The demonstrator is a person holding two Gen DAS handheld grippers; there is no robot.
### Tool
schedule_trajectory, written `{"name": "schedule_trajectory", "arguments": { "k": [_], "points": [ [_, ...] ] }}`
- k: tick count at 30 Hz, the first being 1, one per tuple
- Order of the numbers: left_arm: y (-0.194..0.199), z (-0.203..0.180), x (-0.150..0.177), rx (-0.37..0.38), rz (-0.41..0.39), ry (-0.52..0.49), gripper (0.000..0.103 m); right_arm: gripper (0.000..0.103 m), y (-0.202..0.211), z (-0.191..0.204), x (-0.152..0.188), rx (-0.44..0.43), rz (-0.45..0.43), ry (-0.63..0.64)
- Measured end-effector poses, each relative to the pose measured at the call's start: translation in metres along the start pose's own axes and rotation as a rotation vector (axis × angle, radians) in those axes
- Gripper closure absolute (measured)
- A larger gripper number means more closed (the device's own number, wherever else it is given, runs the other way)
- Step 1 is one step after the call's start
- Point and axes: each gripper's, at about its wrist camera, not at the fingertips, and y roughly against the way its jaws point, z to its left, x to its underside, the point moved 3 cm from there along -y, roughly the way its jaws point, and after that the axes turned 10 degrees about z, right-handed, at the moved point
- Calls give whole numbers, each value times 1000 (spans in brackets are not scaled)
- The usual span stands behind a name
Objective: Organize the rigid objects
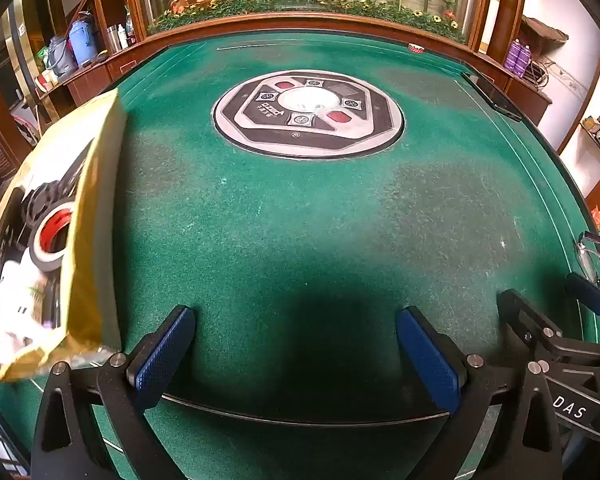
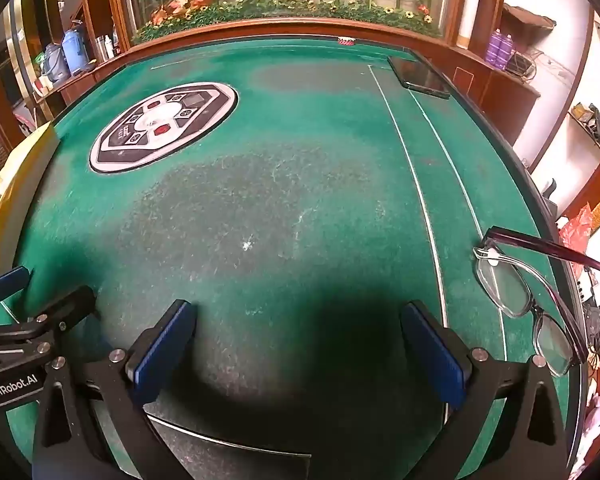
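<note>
The left tongs [image 1: 296, 344] hang low over the green table [image 1: 300, 208], pointing forward toward its round centre panel [image 1: 308, 114], their blue pads [image 1: 164, 354] spread wide with only bare felt between them. The right tongs [image 2: 300, 344] sit level beside them, equally wide and holding nothing, and aim past the panel's right side; each tool shows at the edge of the other's view, so the two are close together, side by side.

Left of the left tongs, on the near-left side of the panel, stands a gold box [image 1: 88, 248], open at the top. Inside it lie a roll of tape [image 1: 50, 236] with a red core, a black knobbly piece and something white, too blurred to name.

Right of the right tongs, near the table's right edge, a pair of glasses [image 2: 512, 284] lies with one dark arm unfolded. Beyond the glasses, at the far right corner from the panel, a dark phone [image 2: 420, 76] lies flat.
</note>
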Motion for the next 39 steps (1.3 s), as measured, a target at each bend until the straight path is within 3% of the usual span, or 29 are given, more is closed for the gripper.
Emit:
{"name": "schedule_trajectory", "arguments": {
  "k": [39],
  "points": [
    [-1, 0, 1, -1, -2, -1, 1, 0, -2, -1, -2, 7, -5, -8]
  ]
}}
